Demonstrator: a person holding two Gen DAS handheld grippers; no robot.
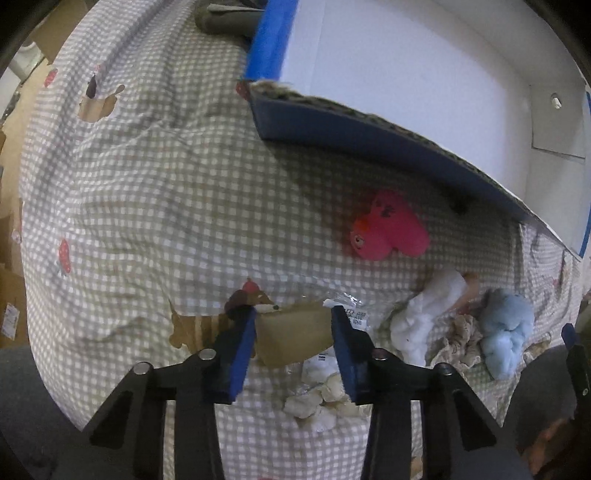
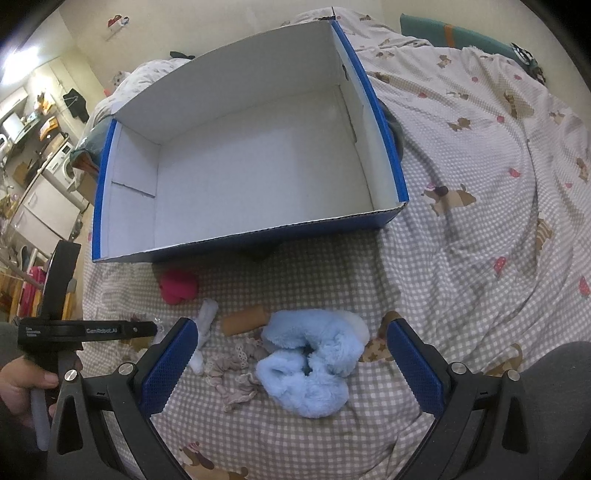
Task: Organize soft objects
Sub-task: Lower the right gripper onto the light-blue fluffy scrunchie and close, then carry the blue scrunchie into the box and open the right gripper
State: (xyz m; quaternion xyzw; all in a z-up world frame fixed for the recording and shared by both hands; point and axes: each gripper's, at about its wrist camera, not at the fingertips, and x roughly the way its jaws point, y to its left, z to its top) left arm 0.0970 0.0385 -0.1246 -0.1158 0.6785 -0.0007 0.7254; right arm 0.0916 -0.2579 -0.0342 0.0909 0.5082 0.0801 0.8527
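Observation:
An open blue box with a white inside [image 2: 258,177] lies on the checked bed sheet; nothing is in it. It also shows in the left wrist view [image 1: 406,74]. In front of it lie a pink plush [image 1: 388,229] [image 2: 178,288], a fluffy blue item [image 2: 314,365] [image 1: 506,332], a white cloth [image 1: 424,314] [image 2: 205,328], a lacy beige cloth [image 2: 232,365] [image 1: 461,343] and a tan roll [image 2: 245,321]. My left gripper [image 1: 293,343] is held around a clear packet with a brown card [image 1: 295,338] and pale soft pieces. My right gripper [image 2: 291,365] is open over the blue item.
The bed sheet [image 1: 147,192] has dog prints and folds, and rises in ridges at the right [image 2: 480,184]. A grey pillow [image 1: 229,18] lies behind the box. Room furniture and a washer [image 2: 62,170] stand beyond the bed's left edge.

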